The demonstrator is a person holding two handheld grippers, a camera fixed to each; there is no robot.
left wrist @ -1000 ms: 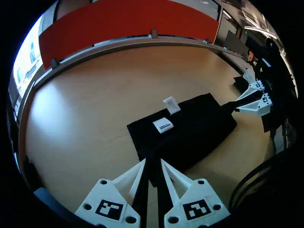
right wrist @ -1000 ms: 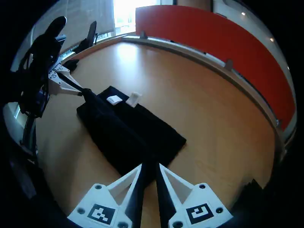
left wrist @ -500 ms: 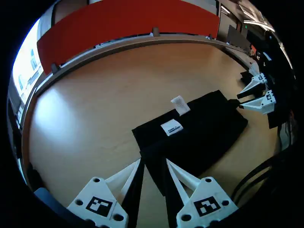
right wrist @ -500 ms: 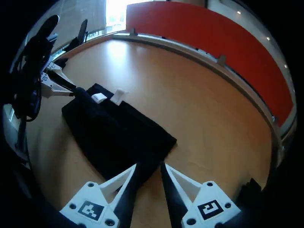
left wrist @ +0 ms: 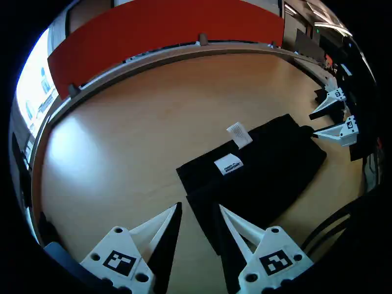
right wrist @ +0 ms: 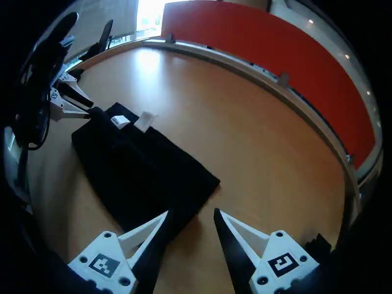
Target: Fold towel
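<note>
A black towel (left wrist: 264, 171) lies folded flat on the wooden table (left wrist: 137, 127), with two white labels (left wrist: 229, 164) on its upper layer. My left gripper (left wrist: 197, 209) stands open at the towel's near corner, the cloth edge lying loose between its fingers. My right gripper (left wrist: 312, 124) is open at the far corner. In the right gripper view the towel (right wrist: 142, 171) stretches away from my open right gripper (right wrist: 191, 214) toward the left gripper (right wrist: 90, 110), which a hand holds at the far left.
A red partition (left wrist: 161, 29) runs along the table's curved back edge (left wrist: 147, 61). Bare wood surrounds the towel. The same partition (right wrist: 274, 44) appears in the right gripper view, with dark chairs (right wrist: 105, 36) beyond the table.
Both grippers went from shut on the towel's corners to open, letting the cloth go. The towel has settled flat, and both grippers have drawn back slightly.
</note>
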